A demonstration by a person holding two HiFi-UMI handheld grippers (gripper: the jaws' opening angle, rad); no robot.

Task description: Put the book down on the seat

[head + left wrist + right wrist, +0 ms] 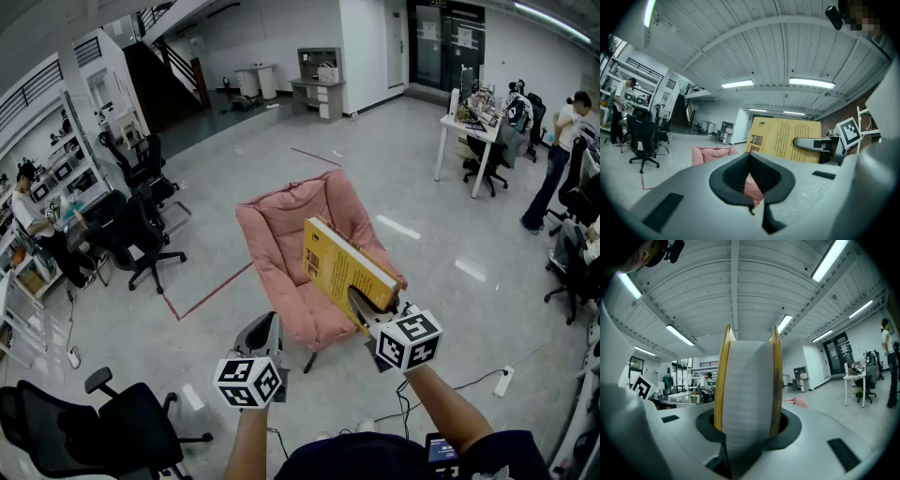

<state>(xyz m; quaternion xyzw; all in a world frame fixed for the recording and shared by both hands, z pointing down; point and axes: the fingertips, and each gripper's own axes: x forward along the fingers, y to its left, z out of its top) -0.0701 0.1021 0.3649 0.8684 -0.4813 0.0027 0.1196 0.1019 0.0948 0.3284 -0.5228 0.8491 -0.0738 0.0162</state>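
- Pink seat (pixel 295 281) on the floor, straight ahead and below both hands, nothing on it.
- Yellow book (pixel 339 261) not yet down: in the air over the right edge of the seat, tilted, long axis rising from the near low corner away toward the backrest.
- Right hand-held gripper (pixel 361 307) clamped on the near low end of the book; seat just left of it and below, so probably a short lowering to the left, flattening the book.
- Left hand-held gripper (pixel 263 339) near the front edge of the seat, jaws drawn together, holding nothing, farther from the book.
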